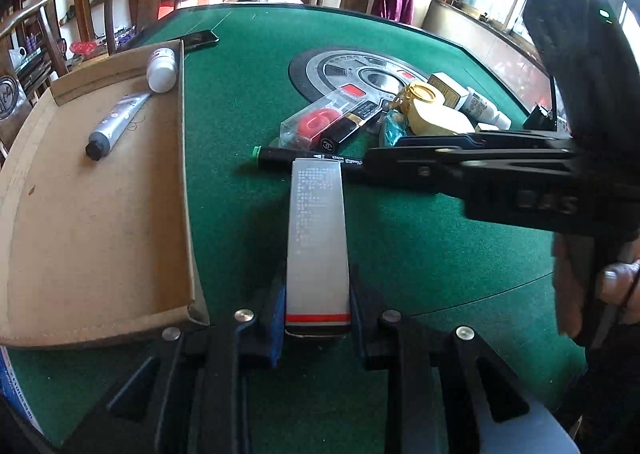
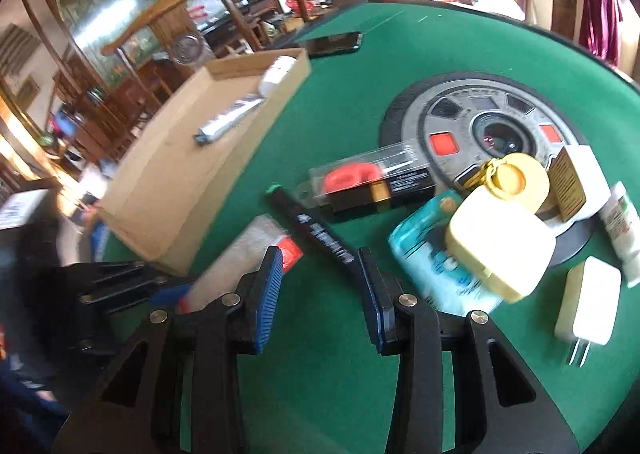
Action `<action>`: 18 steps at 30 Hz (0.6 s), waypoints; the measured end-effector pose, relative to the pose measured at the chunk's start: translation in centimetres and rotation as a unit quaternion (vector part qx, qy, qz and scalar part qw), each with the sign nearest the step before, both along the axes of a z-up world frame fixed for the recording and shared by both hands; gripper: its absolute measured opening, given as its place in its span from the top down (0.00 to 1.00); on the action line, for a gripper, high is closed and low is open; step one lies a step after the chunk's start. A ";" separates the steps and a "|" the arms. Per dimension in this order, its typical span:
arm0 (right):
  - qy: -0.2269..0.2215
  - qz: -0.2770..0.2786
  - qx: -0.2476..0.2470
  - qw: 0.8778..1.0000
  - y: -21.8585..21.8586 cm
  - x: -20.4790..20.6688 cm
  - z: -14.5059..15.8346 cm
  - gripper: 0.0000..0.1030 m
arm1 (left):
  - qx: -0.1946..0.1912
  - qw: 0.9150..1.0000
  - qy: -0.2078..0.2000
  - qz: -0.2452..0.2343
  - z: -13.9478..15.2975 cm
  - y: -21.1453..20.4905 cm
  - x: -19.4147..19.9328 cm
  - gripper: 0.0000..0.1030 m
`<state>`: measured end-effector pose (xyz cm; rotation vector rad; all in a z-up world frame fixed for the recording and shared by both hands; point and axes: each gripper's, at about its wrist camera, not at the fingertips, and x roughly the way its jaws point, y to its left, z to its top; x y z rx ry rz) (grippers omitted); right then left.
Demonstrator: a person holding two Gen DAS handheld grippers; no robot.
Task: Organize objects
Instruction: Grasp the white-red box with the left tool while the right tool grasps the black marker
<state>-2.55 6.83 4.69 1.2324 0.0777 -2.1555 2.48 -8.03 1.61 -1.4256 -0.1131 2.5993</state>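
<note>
Where white box [image 1: 318, 242] lies, marker [image 1: 304, 155] crosses.

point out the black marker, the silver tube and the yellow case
black marker [image 1: 304, 155], left wrist view, on its barrel
silver tube [image 1: 118, 117], left wrist view, mid-body, inside the cardboard tray
yellow case [image 2: 500, 250], right wrist view, on its lid

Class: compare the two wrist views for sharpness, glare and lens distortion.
Left wrist view: sharp, the white box has legible print; window glare upper right. Right wrist view: motion-blurred, cardboard tray smeared. Both bend the green table edge, fisheye-style.
</note>
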 end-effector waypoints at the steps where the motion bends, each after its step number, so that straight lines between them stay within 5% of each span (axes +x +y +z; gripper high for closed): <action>1: 0.005 0.004 0.008 1.000 -0.3 -0.3 -0.3 0.64 | -0.004 1.000 0.001 0.000 0.1 0.1 0.0 0.75; 8: 0.023 0.046 0.051 0.997 -1.5 -0.4 -1.9 0.64 | -0.021 0.999 0.010 0.025 0.2 0.0 -0.4 0.74; 11: 0.073 0.073 0.101 0.990 -2.8 1.2 -2.0 0.74 | -0.027 0.999 0.012 0.029 0.2 0.1 -0.8 0.74; 13: 0.068 0.069 0.104 0.990 -2.7 1.7 -1.8 0.85 | -0.030 0.999 0.016 0.030 0.2 0.2 -1.2 0.74; 18: 0.047 0.051 0.099 0.993 -1.4 2.9 -1.5 0.86 | -0.019 0.999 0.024 0.026 0.1 -0.2 -1.0 0.75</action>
